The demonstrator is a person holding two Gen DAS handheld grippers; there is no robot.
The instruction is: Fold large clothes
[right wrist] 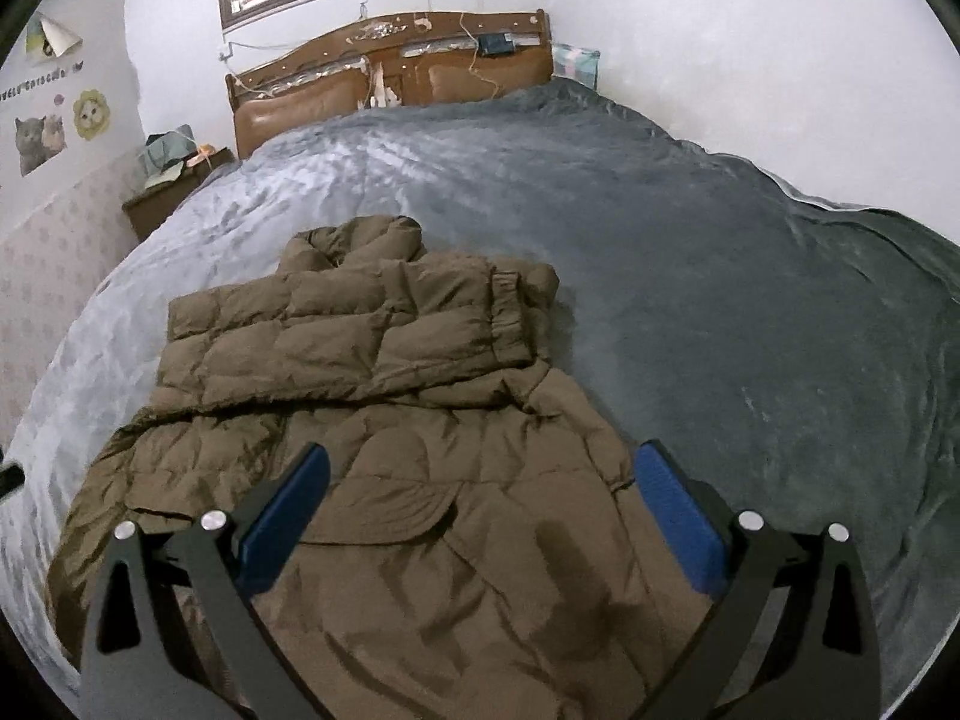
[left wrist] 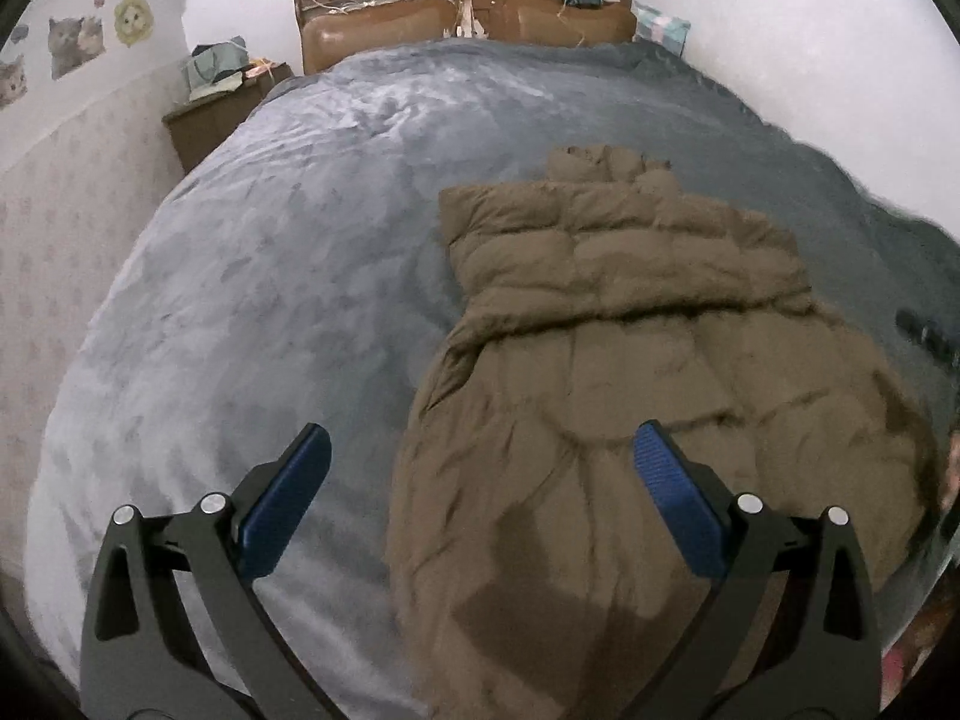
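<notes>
Over on the left there's a wall with cat stickers and a cluttered nightstand next to the wooden headboard. The left gripper hangs over the grey blanket, fingers spread wide and holding nothing, one over the blanket and the other over the coat's left edge. The brown puffer coat lies on the bed, upper part folded with a sleeve laid across it. The right gripper hovers above the coat's lower half, fingers also wide apart and empty. Right of the coat it's just more blanket, then the white wall.
</notes>
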